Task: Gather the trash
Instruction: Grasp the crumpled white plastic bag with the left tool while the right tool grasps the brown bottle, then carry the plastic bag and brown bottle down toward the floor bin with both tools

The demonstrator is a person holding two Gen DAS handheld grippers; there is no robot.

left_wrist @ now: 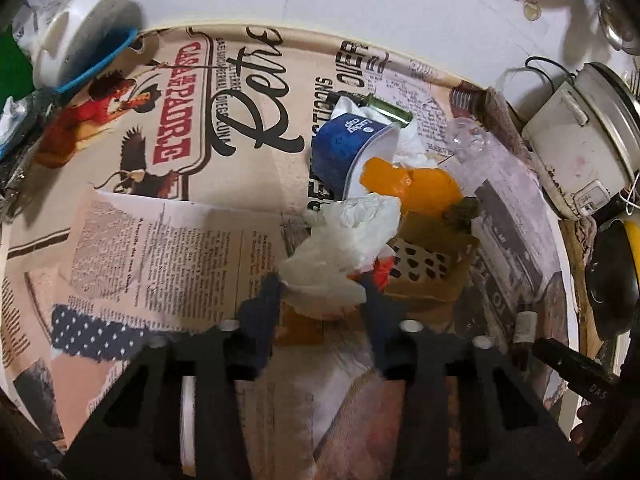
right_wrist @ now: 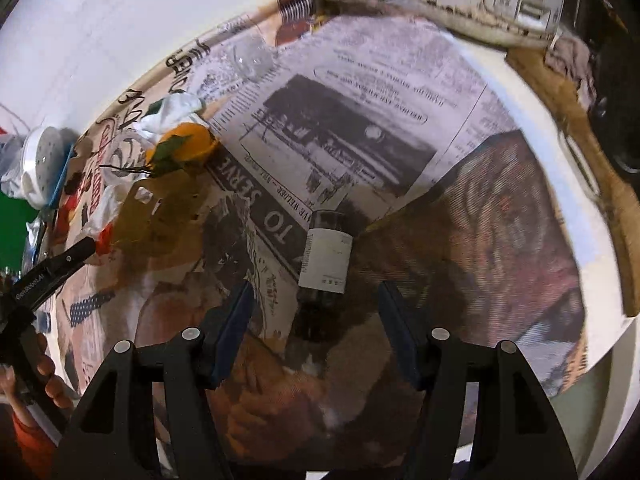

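Observation:
In the left wrist view my left gripper [left_wrist: 320, 292] is shut on a crumpled white tissue [left_wrist: 340, 248], held just above the table. Behind it lies a trash pile: a blue paper cup [left_wrist: 348, 148] on its side, orange peel [left_wrist: 412, 186], a brown perforated cardboard piece [left_wrist: 424, 268] and more white tissue [left_wrist: 408, 144]. In the right wrist view my right gripper [right_wrist: 316, 312] is open, its fingers either side of a small dark bottle with a white label [right_wrist: 326, 258] lying on the table. The pile shows at the left of that view, with the orange peel [right_wrist: 188, 144].
The round table is covered with a newspaper-print cloth [left_wrist: 180, 200]. A white rice cooker [left_wrist: 572, 136] stands at the right edge. A white lidded container [left_wrist: 76, 28] sits at the far left. A clear glass [right_wrist: 250, 58] stands near the back. A small green bottle [left_wrist: 388, 110] lies behind the cup.

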